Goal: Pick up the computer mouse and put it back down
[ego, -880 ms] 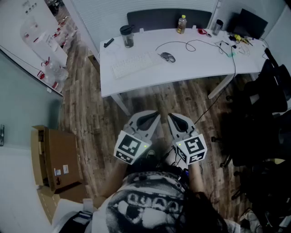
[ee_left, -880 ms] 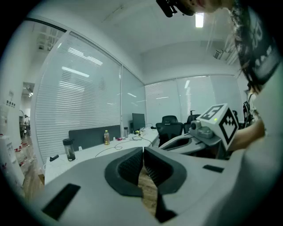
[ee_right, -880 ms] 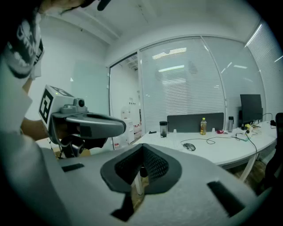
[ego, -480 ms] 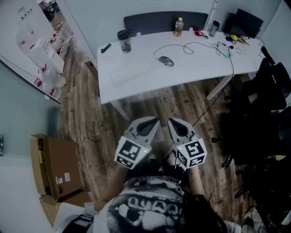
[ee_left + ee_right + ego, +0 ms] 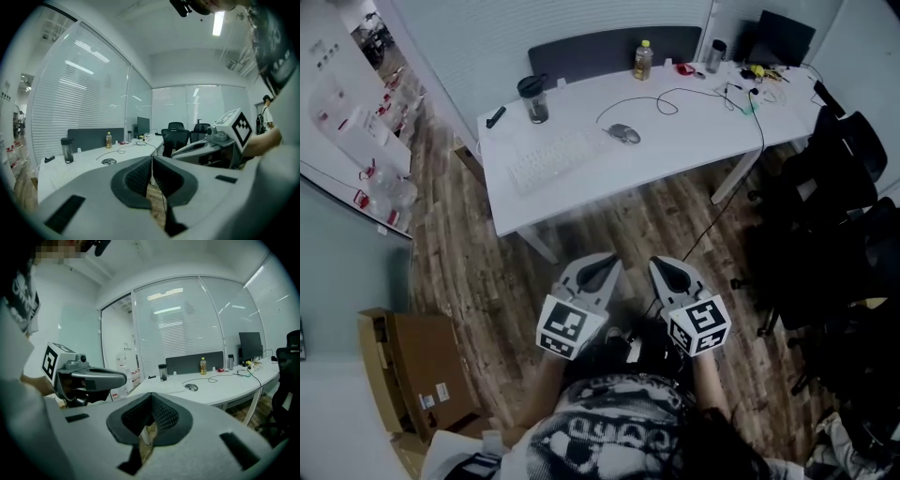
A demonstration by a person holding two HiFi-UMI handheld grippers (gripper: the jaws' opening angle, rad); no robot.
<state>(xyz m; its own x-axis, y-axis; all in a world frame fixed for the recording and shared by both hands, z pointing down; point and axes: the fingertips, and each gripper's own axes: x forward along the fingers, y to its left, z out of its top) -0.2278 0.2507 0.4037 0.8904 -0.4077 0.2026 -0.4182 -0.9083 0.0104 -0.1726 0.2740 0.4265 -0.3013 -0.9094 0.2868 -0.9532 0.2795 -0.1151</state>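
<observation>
A dark computer mouse [image 5: 623,133] with a black cable lies on the white desk [image 5: 675,141], far ahead of me; it also shows small in the left gripper view as the mouse [image 5: 109,161] and in the right gripper view as the mouse [image 5: 191,387]. Both grippers hang over the wooden floor close to my body, well short of the desk. My left gripper [image 5: 602,262] is shut with nothing between its jaws. My right gripper [image 5: 663,266] is shut and empty too, its jaws meeting at the tips.
On the desk lie a white keyboard [image 5: 546,159], a dark tumbler [image 5: 534,97], a yellow-capped bottle [image 5: 644,60], cables and small items at the right end. Black office chairs [image 5: 848,178] stand at right. A cardboard box [image 5: 403,375] sits on the floor at left.
The view has shifted: the desk and mouse sit further left and higher in the head view, and the box has slid lower. Both grippers stay shut side by side.
</observation>
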